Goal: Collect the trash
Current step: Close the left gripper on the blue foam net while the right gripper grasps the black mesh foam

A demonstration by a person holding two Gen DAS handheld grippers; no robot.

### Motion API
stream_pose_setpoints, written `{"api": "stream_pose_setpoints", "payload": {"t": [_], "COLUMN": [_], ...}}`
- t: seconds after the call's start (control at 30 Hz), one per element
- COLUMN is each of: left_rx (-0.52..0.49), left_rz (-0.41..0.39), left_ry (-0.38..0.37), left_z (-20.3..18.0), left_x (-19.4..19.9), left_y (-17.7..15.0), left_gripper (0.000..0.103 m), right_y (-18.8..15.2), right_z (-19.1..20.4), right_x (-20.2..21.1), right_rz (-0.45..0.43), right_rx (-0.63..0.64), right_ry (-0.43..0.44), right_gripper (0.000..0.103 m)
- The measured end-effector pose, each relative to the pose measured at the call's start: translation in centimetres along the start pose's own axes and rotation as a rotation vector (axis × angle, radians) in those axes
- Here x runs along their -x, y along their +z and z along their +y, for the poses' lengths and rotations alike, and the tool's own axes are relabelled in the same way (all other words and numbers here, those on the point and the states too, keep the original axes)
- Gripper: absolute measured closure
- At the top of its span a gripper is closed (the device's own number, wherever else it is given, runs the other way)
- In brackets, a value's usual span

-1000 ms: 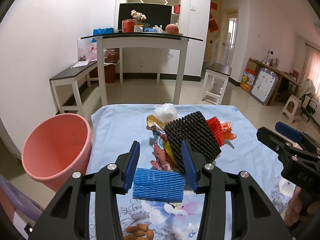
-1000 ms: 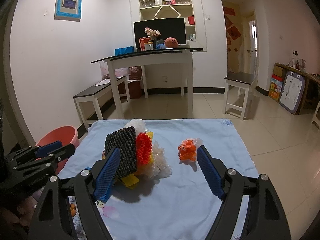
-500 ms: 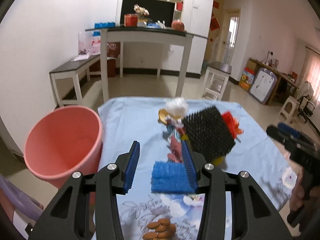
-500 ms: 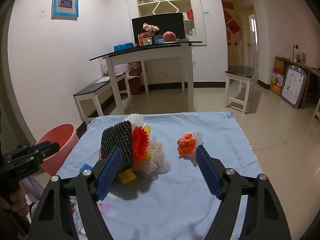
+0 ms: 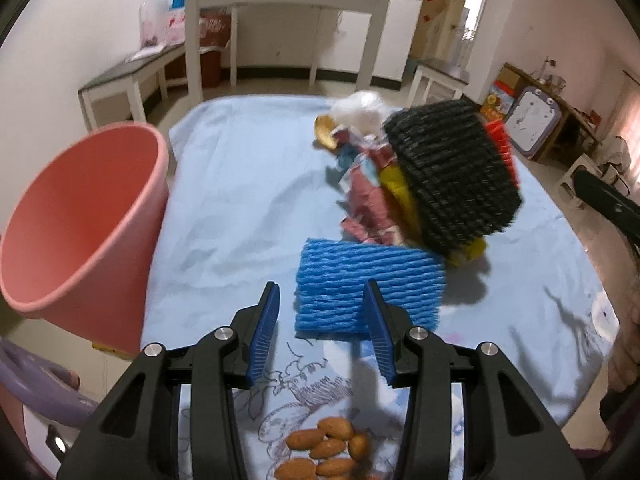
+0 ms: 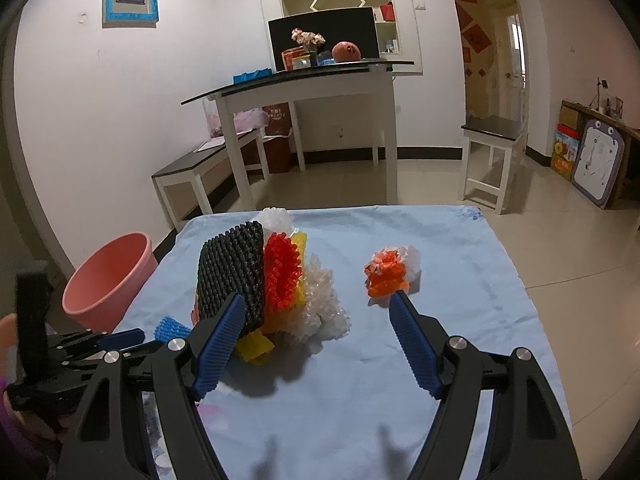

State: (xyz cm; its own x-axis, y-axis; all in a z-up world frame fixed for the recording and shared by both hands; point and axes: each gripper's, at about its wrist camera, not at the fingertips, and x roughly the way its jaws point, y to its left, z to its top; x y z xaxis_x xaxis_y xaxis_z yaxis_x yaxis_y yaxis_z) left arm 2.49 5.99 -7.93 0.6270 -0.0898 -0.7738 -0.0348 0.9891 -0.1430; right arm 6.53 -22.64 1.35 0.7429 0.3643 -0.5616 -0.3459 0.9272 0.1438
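Lying just ahead-right of the parted left gripper (image 5: 322, 332), the blue foam sleeve (image 5: 366, 286) rests on the tablecloth (image 5: 240, 200), long axis left-right; pink bin (image 5: 76, 220) far left. Right gripper (image 6: 316, 344), also parted, is farther.

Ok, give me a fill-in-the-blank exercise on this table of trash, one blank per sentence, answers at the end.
1. The bucket beside the table is ____ in colour.
2. The foam net lying just ahead of the left gripper is ____.
3. The jaws of the right gripper stand ____, holding nothing.
4. The small brown nuts on the cloth near the left gripper are ____.

Missing words: pink; blue; open; almonds
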Motion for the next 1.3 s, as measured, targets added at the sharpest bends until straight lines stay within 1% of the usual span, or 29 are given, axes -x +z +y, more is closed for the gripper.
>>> {"api": "stream_pose_setpoints", "payload": {"t": [0.03,0.13,0.17,0.2,0.23,0.27,0.33,0.37,0.53,0.7,0.8,0.83,0.87,0.97,1.07,1.2,1.23,1.27,1.3], "left_rx": [0.005,0.005,0.001,-0.003,-0.011,-0.022,-0.026,-0.025,-0.024,-0.007,-0.002,0.005,0.013,0.032,0.036,0.048,0.051,0.052,0.053], "left_rz": [0.01,0.048,0.042,0.045,0.039,0.038,0.042,0.039,-0.022,-0.087,-0.114,-0.117,-0.121,-0.134,-0.144,-0.149,-0.15,-0.15,-0.152], "left_ry": [-0.008,-0.002,-0.013,-0.028,-0.035,-0.035,-0.044,-0.048,-0.055,-0.061,-0.056,-0.058,-0.062,-0.074,-0.085,-0.103,-0.109,-0.113,-0.116], "left_z": [0.1,0.2,0.1,0.0,-0.1,-0.3,-0.5,-0.5,-0.2,0.5,1.0,1.2,1.5,2.2,2.5,3.1,3.3,3.3,3.5], "left_x": [-0.3,-1.0,-0.8,-0.7,-0.5,-0.4,-0.3,-0.2,1.1,2.9,3.6,3.8,4.0,4.6,4.9,4.9,4.9,4.9,4.9], "left_y": [0.0,-0.2,-0.2,-0.1,-0.1,-0.1,-0.2,-0.3,-0.1,0.7,1.0,1.1,1.2,1.6,1.8,1.9,2.0,2.0,2.1], "left_gripper": [0.059,0.059,0.059,0.062,0.076,0.082,0.097,0.099,0.101,0.101,0.101,0.101,0.101,0.101,0.101,0.101,0.101,0.101,0.101], "right_y": [0.0,0.1,0.1,0.1,0.2,0.2,0.4,0.4,0.4,0.1,0.0,0.1,0.2,0.7,1.4,1.7,1.7,1.7,1.6], "right_z": [0.0,-0.1,-0.1,0.0,0.0,0.0,0.2,0.3,1.2,2.2,2.9,3.2,3.6,4.2,4.8,5.2,5.2,5.1,5.1], "right_x": [-0.1,-0.5,-0.7,-0.8,-0.9,-1.1,-1.3,-1.4,-2.0,-3.1,-3.9,-4.2,-4.4,-4.8,-4.8,-6.3,-6.6,-7.0,-7.4], "right_rz": [0.003,0.016,0.021,0.024,0.026,0.028,0.034,0.037,0.049,0.09,0.114,0.121,0.125,0.12,0.096,0.126,0.136,0.149,0.163], "right_rx": [-0.001,-0.005,-0.004,-0.003,-0.002,-0.002,0.002,0.005,0.031,0.036,0.042,0.045,0.05,0.059,0.076,0.095,0.089,0.081,0.076], "right_ry": [0.002,0.009,0.011,0.012,0.015,0.018,0.028,0.032,0.064,0.117,0.135,0.141,0.143,0.144,0.148,0.099,0.094,0.09,0.091], "right_gripper": [0.029,0.029,0.029,0.029,0.03,0.031,0.032,0.033,0.038,0.043,0.048,0.052,0.054,0.055,0.055,0.055,0.059,0.068,0.074]}}
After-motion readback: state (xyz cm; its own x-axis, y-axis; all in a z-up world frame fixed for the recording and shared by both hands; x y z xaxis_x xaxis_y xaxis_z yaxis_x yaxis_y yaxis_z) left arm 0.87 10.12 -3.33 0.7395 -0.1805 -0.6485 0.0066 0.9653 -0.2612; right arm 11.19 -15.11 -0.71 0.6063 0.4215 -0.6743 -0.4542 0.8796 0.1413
